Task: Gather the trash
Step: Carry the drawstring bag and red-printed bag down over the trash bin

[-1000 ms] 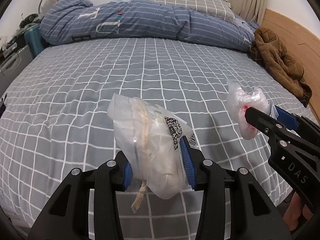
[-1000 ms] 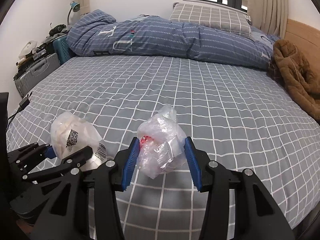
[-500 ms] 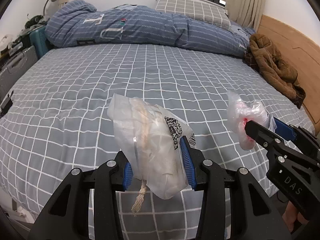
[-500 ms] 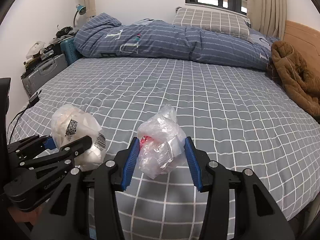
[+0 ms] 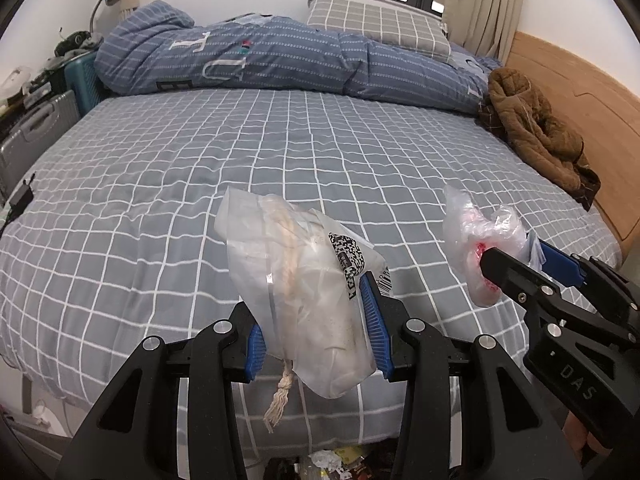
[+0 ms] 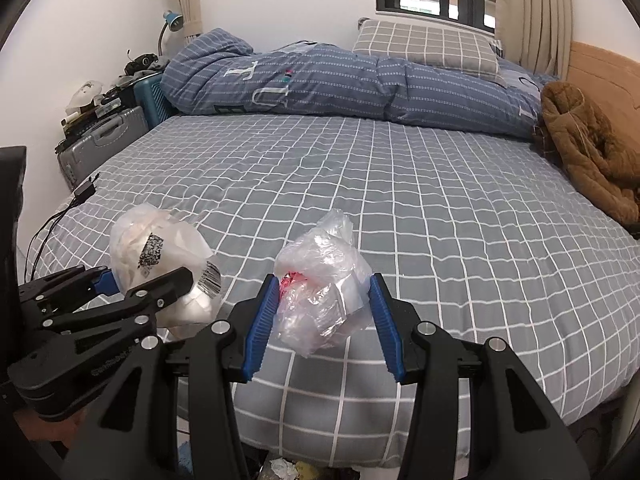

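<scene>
Your left gripper [image 5: 316,320] is clamped on a frosted white plastic bag [image 5: 308,280] with a barcode label and a frayed string hanging below. Your right gripper [image 6: 322,316] pinches a crumpled clear plastic bag [image 6: 320,284] with a red spot inside. Both hang above the near edge of the grey checked bed [image 6: 400,208]; a rolled blue striped quilt [image 6: 340,84] lies at the far side.

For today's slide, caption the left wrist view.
Left hand-held gripper grips a white bag above the checked bed.
</scene>
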Demonstrator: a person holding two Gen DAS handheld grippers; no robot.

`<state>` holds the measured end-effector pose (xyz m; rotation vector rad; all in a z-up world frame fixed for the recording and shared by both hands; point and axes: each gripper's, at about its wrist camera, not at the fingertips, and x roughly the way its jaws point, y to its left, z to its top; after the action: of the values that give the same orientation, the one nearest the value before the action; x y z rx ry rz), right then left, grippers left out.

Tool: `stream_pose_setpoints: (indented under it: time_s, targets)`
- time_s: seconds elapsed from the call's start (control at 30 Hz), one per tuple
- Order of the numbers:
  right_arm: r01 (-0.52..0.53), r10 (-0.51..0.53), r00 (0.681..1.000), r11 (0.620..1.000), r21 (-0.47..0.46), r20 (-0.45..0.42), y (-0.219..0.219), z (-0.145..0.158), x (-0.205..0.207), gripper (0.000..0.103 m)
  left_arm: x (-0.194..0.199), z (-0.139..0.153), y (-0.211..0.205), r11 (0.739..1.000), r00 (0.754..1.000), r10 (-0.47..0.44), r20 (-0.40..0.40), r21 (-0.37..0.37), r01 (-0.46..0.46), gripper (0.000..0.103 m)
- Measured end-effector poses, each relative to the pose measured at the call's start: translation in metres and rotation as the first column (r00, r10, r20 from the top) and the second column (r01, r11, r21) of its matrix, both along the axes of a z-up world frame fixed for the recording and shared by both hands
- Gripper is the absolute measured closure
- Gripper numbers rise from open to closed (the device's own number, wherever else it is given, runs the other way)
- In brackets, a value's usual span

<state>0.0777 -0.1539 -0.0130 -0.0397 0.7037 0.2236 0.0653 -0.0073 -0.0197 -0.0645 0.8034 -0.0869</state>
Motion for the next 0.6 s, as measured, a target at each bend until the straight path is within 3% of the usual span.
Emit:
stream_pose_setpoints:
  time_s: [0.6]
  targets:
    - [-0.005,0.005,1.000,1.000,0.018,-0.010,-0.009,-0.001,-0.056,0.058,-0.053,0.002,0.001,1.000,1.000,0.002,-0.005,-0.006,-0.002,0.062]
